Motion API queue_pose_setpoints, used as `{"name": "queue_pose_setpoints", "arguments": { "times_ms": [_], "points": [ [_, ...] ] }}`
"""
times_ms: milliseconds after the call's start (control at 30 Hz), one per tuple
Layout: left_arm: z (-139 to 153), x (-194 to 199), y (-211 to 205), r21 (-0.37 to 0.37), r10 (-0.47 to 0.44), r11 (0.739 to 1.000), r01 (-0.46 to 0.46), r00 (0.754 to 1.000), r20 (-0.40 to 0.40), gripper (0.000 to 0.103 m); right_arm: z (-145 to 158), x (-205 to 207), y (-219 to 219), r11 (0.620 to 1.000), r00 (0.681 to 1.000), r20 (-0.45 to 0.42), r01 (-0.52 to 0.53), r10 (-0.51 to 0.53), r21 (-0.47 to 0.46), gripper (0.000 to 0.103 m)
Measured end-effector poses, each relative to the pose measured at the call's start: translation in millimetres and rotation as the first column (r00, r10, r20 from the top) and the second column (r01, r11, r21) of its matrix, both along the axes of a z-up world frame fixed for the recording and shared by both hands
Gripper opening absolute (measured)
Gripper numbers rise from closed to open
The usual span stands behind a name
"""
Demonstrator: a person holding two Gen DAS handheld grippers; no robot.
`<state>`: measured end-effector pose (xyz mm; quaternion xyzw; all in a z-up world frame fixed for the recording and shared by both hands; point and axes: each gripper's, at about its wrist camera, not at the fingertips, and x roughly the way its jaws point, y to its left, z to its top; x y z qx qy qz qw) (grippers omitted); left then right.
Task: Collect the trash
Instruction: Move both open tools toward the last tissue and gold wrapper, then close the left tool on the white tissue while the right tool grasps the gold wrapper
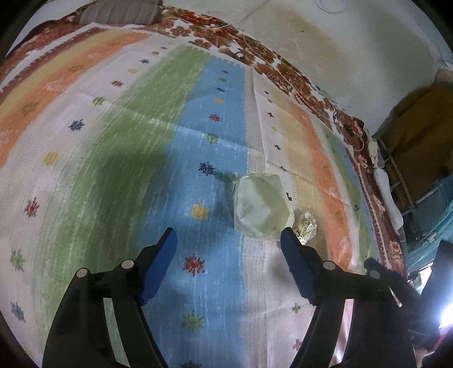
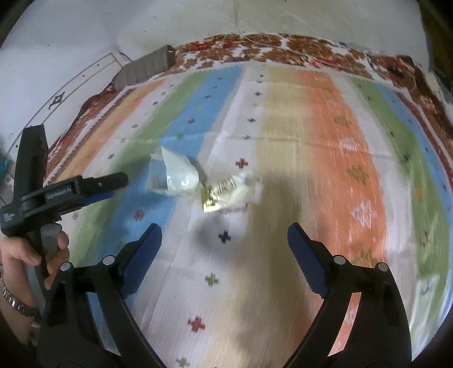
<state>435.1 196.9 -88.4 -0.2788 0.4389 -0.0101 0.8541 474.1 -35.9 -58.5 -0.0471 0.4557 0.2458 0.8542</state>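
Left wrist view looks down on a bed spread (image 1: 119,158) striped in green, blue, white and orange, dotted with small star shapes. The left gripper (image 1: 229,235) hangs over the blue stripe with its jaws wide apart and nothing between them; both blue pads are bare. Just beyond its right finger lies a pale crumpled bag (image 1: 259,206), resting where the blue stripe meets the white one. A small gold wrapper (image 1: 304,225) sits just beside the bag on its right, partly hidden behind that fingertip. A red floral blanket (image 1: 283,70) edges the spread along the far side, against a stained white wall (image 1: 339,42). A grey pillow (image 1: 119,12) lies at the far left corner.

Right wrist view is blurred. The right gripper (image 2: 225,235) is also spread wide and empty, held above the white and beige stripes. Ahead of it the bag (image 2: 178,175) and the wrapper (image 2: 211,201) lie close together, with a clear crinkled plastic piece (image 2: 237,188) touching the wrapper on its right. Neither gripper touches any trash. At the left of this view the left gripper (image 2: 113,181) shows side-on, aimed at the bag, with a hand (image 2: 42,254) on its handle and a metal watch (image 2: 17,300) at the wrist.
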Motion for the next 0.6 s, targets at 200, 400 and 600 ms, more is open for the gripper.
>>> {"name": "queue_pose_setpoints", "arguments": {
  "times_ms": [200, 400, 600],
  "points": [
    [-13, 8, 4, -0.037, -0.008, 0.999, 0.008, 1.000, -0.010, 0.066, -9, 19, 15, 1.000, 1.000, -0.002, -0.003, 0.003, 0.004, 0.082],
    [-16, 18, 7, 0.003, -0.013, 1.000, 0.013, 1.000, 0.015, 0.061, -27, 36, 19, 0.999, 0.999, -0.038, 0.028, -0.027, 0.025, 0.079],
    [-26, 26, 15, -0.062, 0.004, 0.998, -0.002, 0.999, 0.037, 0.055, -41, 51, 19, 0.996, 0.997, -0.015, 0.072, -0.071, 0.047, 0.068]
  ]
}}
